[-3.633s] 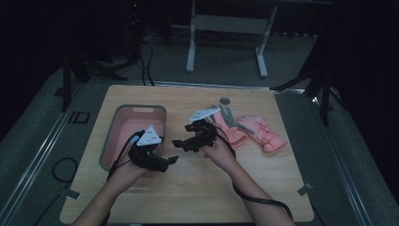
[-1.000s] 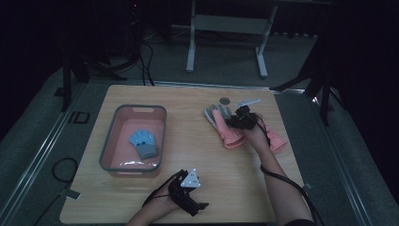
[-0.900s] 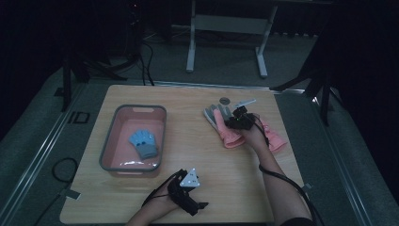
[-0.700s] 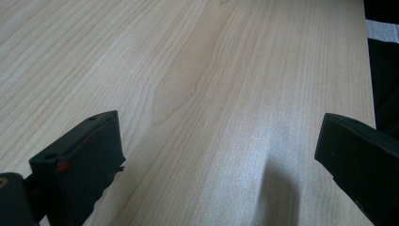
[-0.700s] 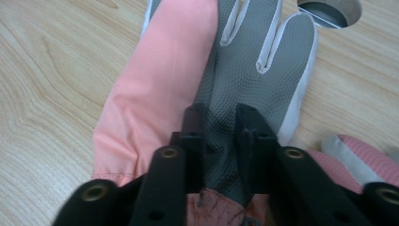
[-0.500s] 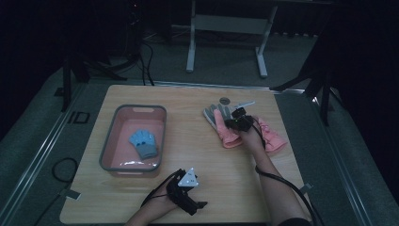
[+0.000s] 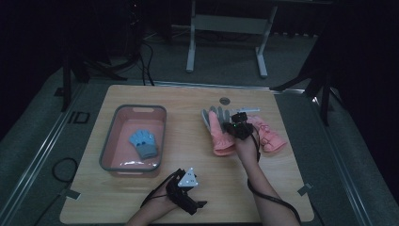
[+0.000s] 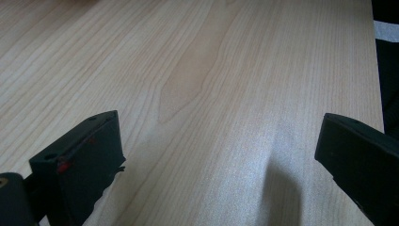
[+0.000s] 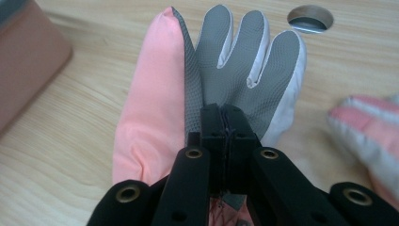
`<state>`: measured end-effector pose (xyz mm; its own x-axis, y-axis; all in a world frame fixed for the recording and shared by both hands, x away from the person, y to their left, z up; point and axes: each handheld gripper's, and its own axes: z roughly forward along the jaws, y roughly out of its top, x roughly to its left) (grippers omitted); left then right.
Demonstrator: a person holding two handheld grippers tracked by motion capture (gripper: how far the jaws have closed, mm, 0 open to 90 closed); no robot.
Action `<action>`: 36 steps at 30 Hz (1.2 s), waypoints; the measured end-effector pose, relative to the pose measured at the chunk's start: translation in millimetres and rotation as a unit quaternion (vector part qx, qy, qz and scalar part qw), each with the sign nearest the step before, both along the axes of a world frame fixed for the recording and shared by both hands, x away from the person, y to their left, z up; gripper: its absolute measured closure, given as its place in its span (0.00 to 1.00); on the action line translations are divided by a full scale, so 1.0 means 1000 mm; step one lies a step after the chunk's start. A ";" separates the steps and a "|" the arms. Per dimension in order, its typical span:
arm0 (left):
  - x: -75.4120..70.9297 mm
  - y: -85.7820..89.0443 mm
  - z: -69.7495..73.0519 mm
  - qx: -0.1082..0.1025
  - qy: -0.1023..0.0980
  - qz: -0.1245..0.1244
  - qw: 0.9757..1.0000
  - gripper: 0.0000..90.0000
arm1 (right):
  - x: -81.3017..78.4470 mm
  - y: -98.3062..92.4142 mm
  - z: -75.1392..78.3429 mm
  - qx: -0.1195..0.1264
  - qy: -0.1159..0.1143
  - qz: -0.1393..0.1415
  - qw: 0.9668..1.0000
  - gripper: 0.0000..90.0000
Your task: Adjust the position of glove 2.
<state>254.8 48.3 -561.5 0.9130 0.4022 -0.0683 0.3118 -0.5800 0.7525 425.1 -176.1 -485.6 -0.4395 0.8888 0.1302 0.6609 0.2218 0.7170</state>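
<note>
We have the right gripper [image 9: 225, 123] jaws pinching the pink glove [image 9: 155, 108] at its palm; soft, light, floppy, so grip mid-fabric; left gripper [image 8: 216, 155] jaws spread.

- A pink tray [image 7: 109, 141] with a grey rim sits on the wooden table [image 7: 188, 101].
- A small blue glove [image 7: 144, 143] lies inside it.
- A round metal-rimmed hole [image 7: 225, 100] is near the table's far edge.
</note>
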 end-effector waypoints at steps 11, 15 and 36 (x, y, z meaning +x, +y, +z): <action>0.000 -0.001 -0.002 0.003 -0.001 0.000 1.000 0.02 | -0.054 -0.003 -0.002 0.041 -0.004 -0.049 0.998 0.98; 0.000 0.000 -0.001 0.005 -0.002 -0.001 1.000 0.02 | -0.065 -0.005 -0.008 0.044 -0.004 -0.060 0.997 0.98; -0.002 0.000 -0.001 0.005 -0.006 -0.007 1.000 0.02 | -0.072 -0.012 -0.030 0.020 -0.022 -0.072 0.997 0.80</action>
<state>253.1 48.0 -562.5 0.9191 0.3903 -0.0531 0.2944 -0.5910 0.7510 353.4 -188.2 -515.7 -0.3147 0.9373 0.1497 0.6511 0.0984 0.7526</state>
